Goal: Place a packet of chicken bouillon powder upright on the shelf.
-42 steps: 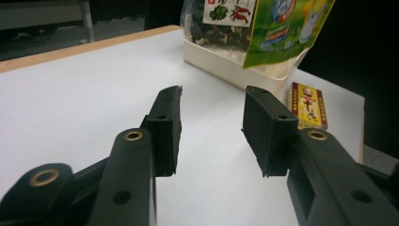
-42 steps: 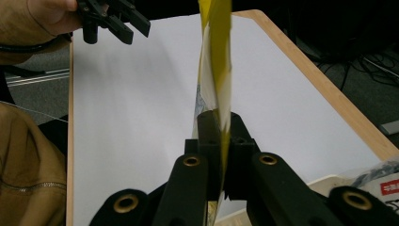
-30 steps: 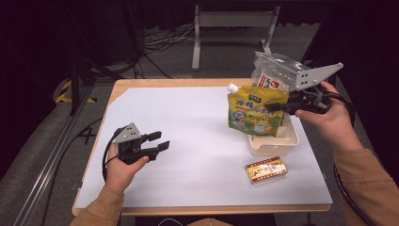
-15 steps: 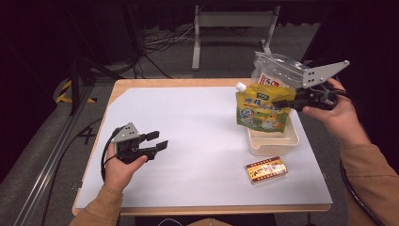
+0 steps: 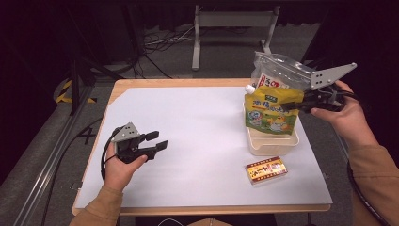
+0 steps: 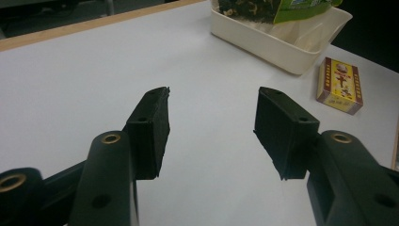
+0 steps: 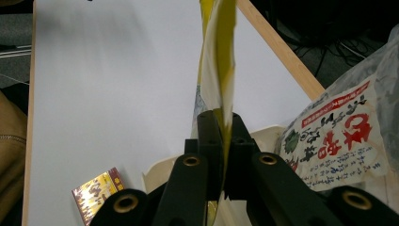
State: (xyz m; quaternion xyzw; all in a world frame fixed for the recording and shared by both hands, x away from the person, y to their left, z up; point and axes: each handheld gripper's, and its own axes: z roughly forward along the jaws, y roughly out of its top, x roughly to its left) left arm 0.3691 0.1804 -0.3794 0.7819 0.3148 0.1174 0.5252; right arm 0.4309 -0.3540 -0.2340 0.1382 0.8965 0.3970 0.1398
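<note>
The right gripper has its jaws clamped flat on the edge seam of a yellow spouted pouch, which hangs from the fingers over the cream tray, its bottom at or just inside the rim; whether it rests on the tray floor cannot be told. In the right gripper view the pouch rises edge-on between the pads as a thin, bending sheet, so it looks soft and floppy, probably with liquid or gel weight that will swing and sag below the grip. The flat sealed border is the sound place to hold; the belly would squash and slip. A clear printed bag stands just behind the fingers. The left gripper, set well apart from the pouch, rests with its jaws half-spread around nothing, above the white table
</note>
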